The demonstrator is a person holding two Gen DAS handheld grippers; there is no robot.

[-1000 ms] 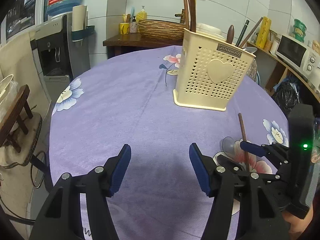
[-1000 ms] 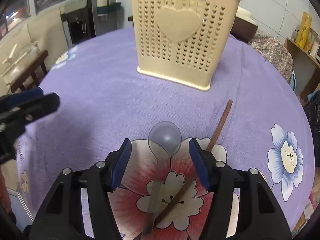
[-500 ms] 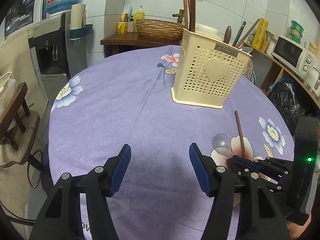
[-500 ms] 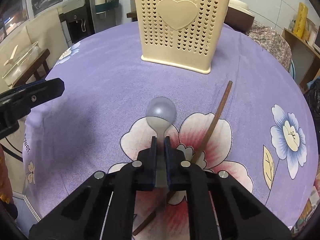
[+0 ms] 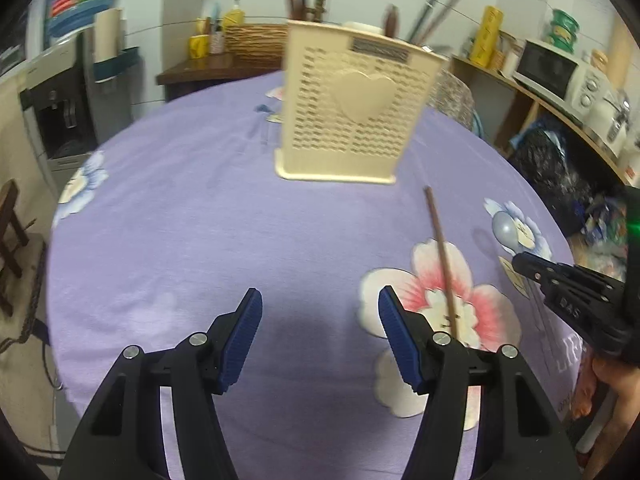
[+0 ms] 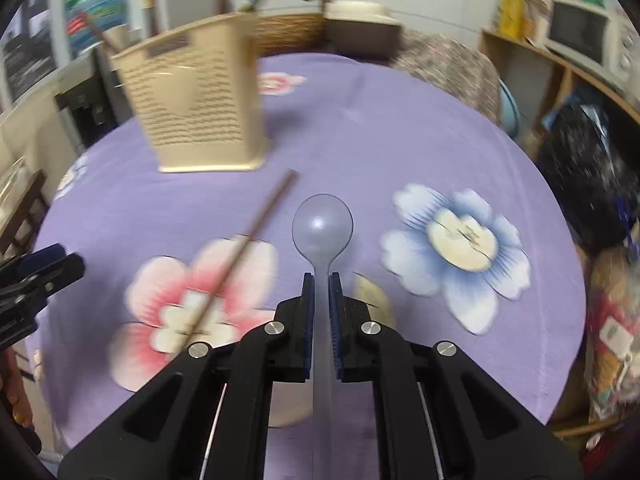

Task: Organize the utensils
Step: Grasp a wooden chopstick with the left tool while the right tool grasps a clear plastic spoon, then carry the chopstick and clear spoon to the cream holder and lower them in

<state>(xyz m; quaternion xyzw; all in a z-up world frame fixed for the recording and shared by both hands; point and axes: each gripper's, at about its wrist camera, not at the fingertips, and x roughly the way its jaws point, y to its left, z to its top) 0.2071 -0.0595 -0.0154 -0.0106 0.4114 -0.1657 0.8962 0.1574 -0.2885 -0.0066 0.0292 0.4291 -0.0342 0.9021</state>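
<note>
My right gripper [image 6: 321, 280] is shut on the handle of a translucent grey plastic spoon [image 6: 322, 226] and holds it above the purple tablecloth, bowl pointing forward. The spoon bowl [image 5: 505, 229] and the right gripper [image 5: 520, 262] also show at the right of the left wrist view. A brown chopstick [image 6: 248, 236] lies on the cloth left of the spoon; it also shows in the left wrist view [image 5: 440, 256]. The cream perforated utensil holder [image 5: 356, 116] with a heart stands upright at the far middle of the table, with several utensils in it. My left gripper [image 5: 320, 320] is open and empty.
The round table [image 5: 180, 220] has a purple flowered cloth. A water dispenser [image 5: 60, 92] stands at the left, a wooden stool [image 5: 10, 232] beside it. A shelf with a microwave [image 5: 560, 72] is at the right. A black bag [image 6: 592, 176] lies right of the table.
My right gripper closed on the spoon handle, lifted the spoon off the cloth and swung it right. The chopstick stayed on the cloth. My left gripper stayed open.
</note>
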